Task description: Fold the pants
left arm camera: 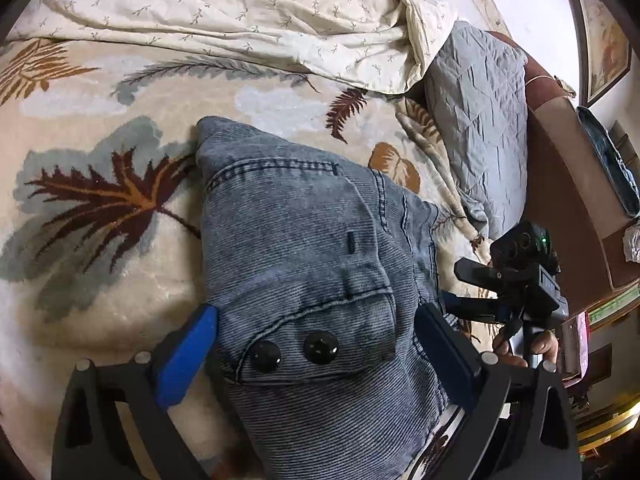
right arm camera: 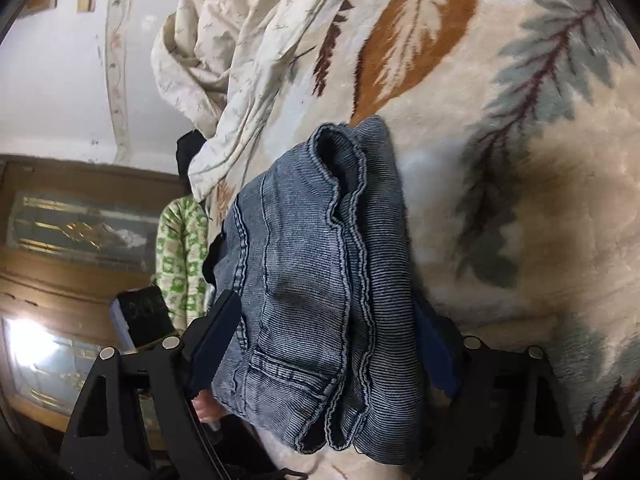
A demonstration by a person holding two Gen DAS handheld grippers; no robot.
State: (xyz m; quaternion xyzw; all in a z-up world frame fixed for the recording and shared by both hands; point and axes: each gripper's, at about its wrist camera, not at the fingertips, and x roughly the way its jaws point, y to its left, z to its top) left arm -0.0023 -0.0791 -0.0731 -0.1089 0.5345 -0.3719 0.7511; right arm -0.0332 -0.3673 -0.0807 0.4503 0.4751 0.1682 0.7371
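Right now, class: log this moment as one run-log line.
pants: folded, on blanket | left gripper: astride pants | right gripper: astride pants

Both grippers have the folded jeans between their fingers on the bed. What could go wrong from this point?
1. The jeans are a thick, uneven bundle with loose hem edges; they may unfold when released.
2. The left gripper straddles the waistband with two buttons; its fingers could snag there.
3. The plush blanket is soft, so the fingers might catch it too.
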